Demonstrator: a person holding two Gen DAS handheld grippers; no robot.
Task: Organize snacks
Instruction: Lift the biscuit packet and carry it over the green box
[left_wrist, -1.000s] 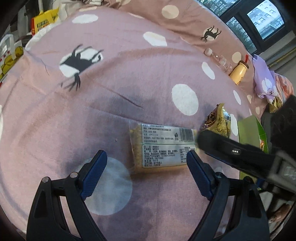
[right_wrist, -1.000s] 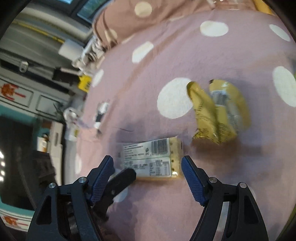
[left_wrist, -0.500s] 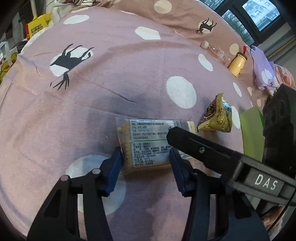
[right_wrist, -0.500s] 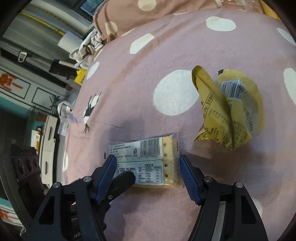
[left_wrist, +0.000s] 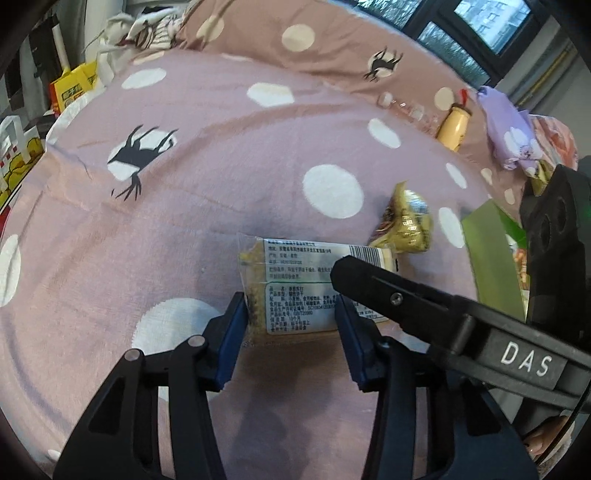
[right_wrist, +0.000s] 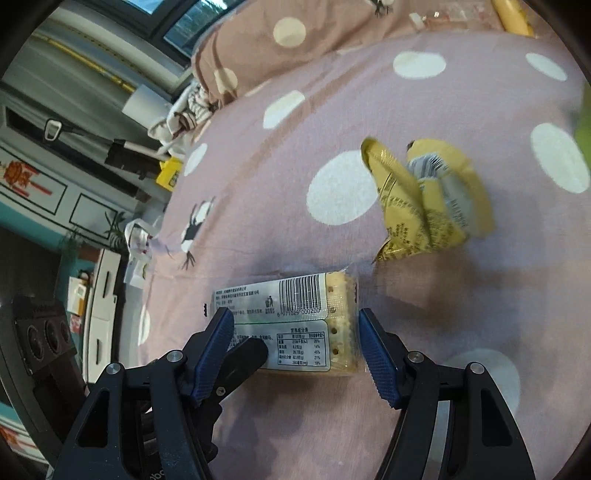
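On the pink polka-dot bedspread, the left gripper has its blue pads clamped against the two long sides of a clear-wrapped rectangular cracker packet with a white printed label, which lies flat on the cloth. The right gripper straddles the packet's barcode end, jaws apart, pads just beside it. Farther right lies a crumpled gold foil snack bag, near the packet.

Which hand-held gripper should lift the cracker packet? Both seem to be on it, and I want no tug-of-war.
Left. The left hand-held gripper looks clamped on the cracker packet, while the right hand-held gripper only straddles its other end, a gap showing at one finger.
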